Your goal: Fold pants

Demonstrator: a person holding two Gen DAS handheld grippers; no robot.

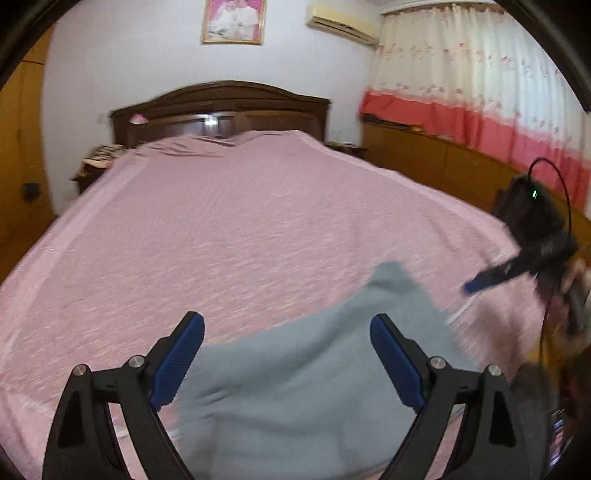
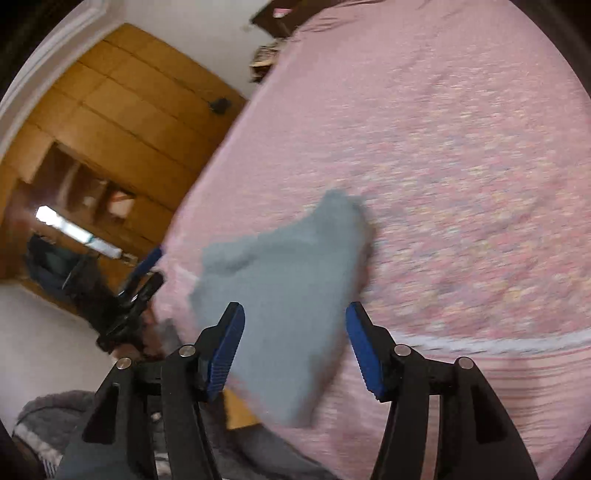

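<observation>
From the left wrist camera, the left gripper [image 1: 287,336] is held above the near edge of the bed [image 1: 229,229], its two blue-padded fingers [image 1: 177,363] spread wide apart with nothing between them. Below and beyond the fingers lie the grey-blue pants [image 1: 306,376], bunched in a loose heap on the pink bedspread at the bed's near edge, toward its right corner; one end of the cloth rises in a peak toward the middle of the bed. Motion blur hides seams and any label on the fabric. At the right edge of this view the right gripper [image 1: 476,282] shows from the side above the bed's right edge, a black cable looping over it and a small green light on its body; from here its jaws cannot be judged. At the far end stands a dark wooden headboard [image 1: 221,107], with a framed picture [image 1: 233,20] and an air conditioner [image 1: 341,20] on the wall above and a pink and white curtain [image 1: 480,92] to the right. No writing can be read.

From the right wrist camera, the right gripper [image 2: 295,345] has its blue-padded fingers [image 2: 364,350] parted and empty. The pants [image 2: 284,295] lie on the bedspread just beyond them, a blurred mound near the bed's edge. The left gripper [image 2: 147,258] shows at the left, beside that edge, in front of a wooden wardrobe [image 2: 122,110]. A grey fuzzy sleeve [image 2: 55,417] fills the lower left corner. No container or readable writing appears in either view.
</observation>
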